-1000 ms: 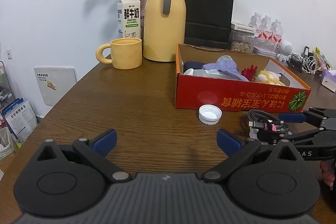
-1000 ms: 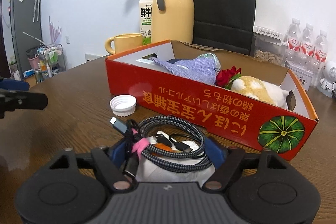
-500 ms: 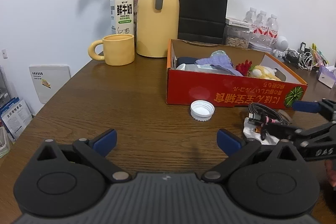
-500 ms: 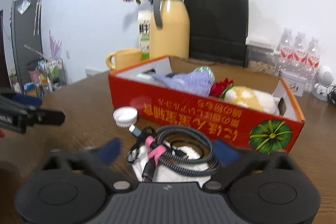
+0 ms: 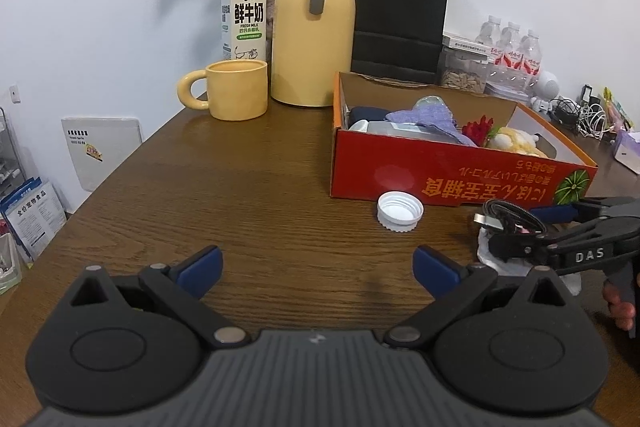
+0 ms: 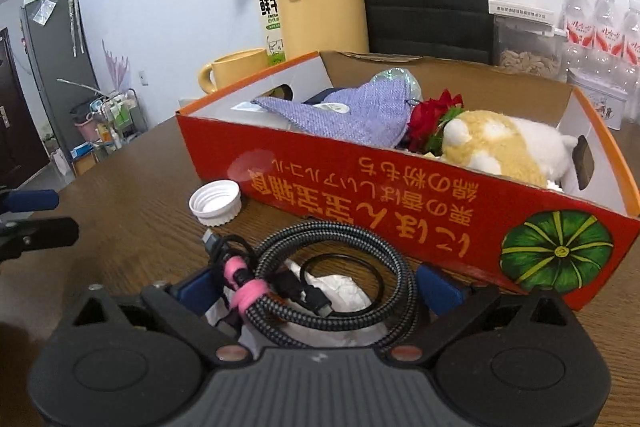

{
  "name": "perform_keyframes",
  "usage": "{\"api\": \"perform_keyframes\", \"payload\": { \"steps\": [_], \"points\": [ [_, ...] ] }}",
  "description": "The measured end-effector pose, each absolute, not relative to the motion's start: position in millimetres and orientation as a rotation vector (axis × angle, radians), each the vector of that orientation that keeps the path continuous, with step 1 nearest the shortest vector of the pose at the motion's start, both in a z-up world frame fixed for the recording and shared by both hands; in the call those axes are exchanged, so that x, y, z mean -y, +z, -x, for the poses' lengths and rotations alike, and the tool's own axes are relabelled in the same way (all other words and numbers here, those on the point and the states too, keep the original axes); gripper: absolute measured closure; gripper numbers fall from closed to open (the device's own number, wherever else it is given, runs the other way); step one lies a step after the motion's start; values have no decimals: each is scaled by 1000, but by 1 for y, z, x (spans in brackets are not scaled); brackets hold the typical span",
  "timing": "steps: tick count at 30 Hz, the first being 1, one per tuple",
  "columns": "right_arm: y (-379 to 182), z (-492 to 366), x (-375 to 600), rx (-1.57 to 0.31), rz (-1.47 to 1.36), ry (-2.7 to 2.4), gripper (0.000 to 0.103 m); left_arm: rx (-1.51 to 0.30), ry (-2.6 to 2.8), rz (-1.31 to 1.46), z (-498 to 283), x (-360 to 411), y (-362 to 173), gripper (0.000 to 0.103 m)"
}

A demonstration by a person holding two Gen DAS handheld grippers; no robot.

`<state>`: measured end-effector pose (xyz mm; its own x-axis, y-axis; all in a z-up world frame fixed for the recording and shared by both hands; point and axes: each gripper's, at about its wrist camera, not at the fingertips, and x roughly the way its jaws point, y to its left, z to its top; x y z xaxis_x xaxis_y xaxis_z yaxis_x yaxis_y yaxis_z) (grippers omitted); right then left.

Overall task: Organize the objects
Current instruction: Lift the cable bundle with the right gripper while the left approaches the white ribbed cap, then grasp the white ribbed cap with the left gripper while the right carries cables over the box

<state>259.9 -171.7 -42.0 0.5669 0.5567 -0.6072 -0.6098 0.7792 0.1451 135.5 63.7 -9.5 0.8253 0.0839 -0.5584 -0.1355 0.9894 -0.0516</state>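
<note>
A coiled black braided cable (image 6: pixel 340 229) with a pink tie lies on a crumpled white tissue (image 6: pixel 340 291) on the wooden table, just in front of the red cardboard box (image 6: pixel 400 199). My right gripper (image 6: pixel 316 283) straddles the coil. Its jaws are wide and closing, with a blue pad on each side of the coil and no clear squeeze on it. In the left wrist view the right gripper (image 5: pixel 532 231) is at the far right over the cable (image 5: pixel 508 211). My left gripper (image 5: pixel 316 267) stands open over bare table, with nothing between its fingers.
A white bottle cap (image 5: pixel 400 211) lies in front of the red box (image 5: pixel 440 175), which holds a purple cloth, a red flower and a plush toy. Behind stand a yellow mug (image 5: pixel 236 89), a yellow jug (image 5: pixel 312 27), a milk carton, a black paper bag and water bottles.
The right gripper's jaws opened from a narrow hold on the coil to a wide stance. That gripper shifted and rolled a little towards the box. The left gripper stayed put.
</note>
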Motion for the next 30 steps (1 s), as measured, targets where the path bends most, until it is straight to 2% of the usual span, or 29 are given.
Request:
{"api": "perform_keyframes", "payload": {
  "steps": [5, 17, 30],
  "points": [
    [-41, -252, 174, -652, 83, 674, 8, -606, 101, 80, -147, -57, -12, 0],
    [-17, -207, 199, -432, 67, 519, 8, -641, 62, 8, -208, -20, -17, 0],
    [-17, -203, 211, -400, 48, 414, 8, -660, 133, 49, -241, -15, -36, 3]
  ]
}}
